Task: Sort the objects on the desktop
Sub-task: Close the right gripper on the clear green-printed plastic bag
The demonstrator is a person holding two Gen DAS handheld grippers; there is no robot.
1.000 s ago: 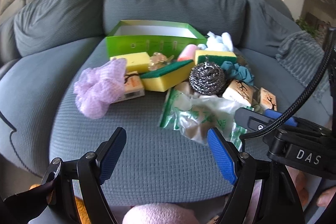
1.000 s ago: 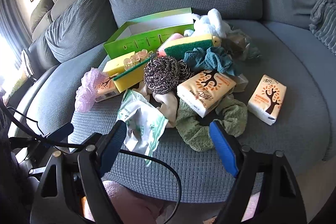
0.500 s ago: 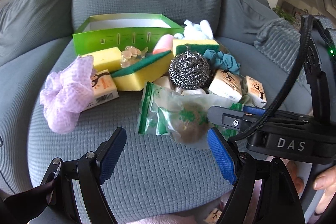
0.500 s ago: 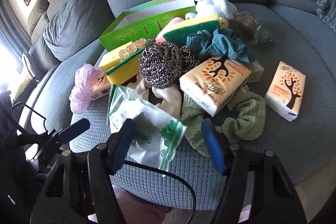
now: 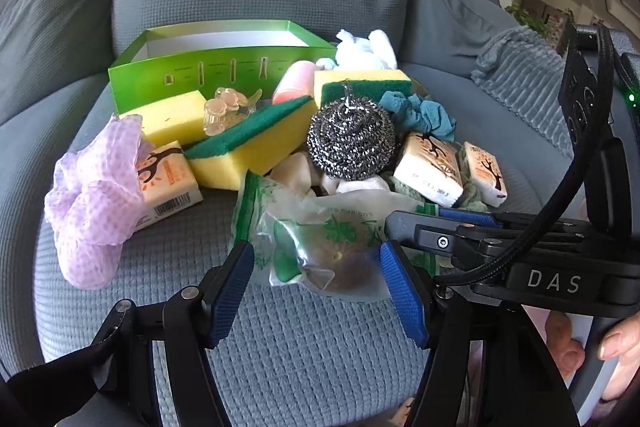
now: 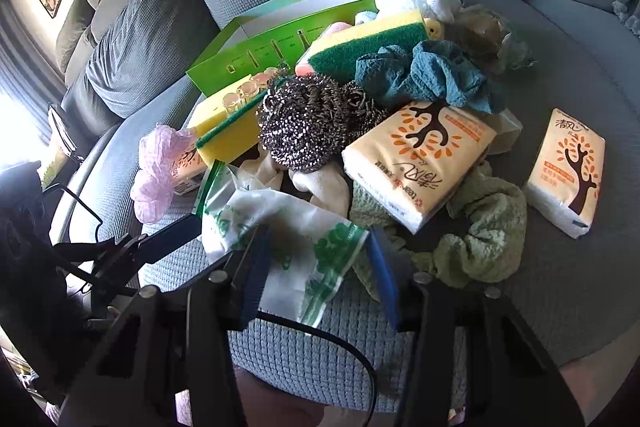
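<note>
- step in hand, as judged: taking up the printed plastic bag (image 5: 320,239) at the near edge of the pile, so it can be sorted; the green box (image 5: 216,67) at the back of the sofa seat (image 5: 160,307) looks like the likely bin.
- left tongs (image 5: 318,291): spread wide, gripping nothing; the two blue pads flank the bag's bulging lower end, which seems to hold a brown round thing.
- right tongs (image 6: 320,271): also apart, straddling the bag's green-printed corner; whether a pad touches the film cannot be told.
- good practice: close on the film where it is bunched, not on the loose flat edge, which would likely slip; one pair of tongs should pinch and the other support.
- risk: the bag lies partly under the cream cloth (image 6: 320,183) and just beside the steel scourer (image 6: 304,123); a straight lift may drag them.
- pose: both tools come in low from the front edge, pointing toward the backrest, the right one crossing the left view's right side.
</note>
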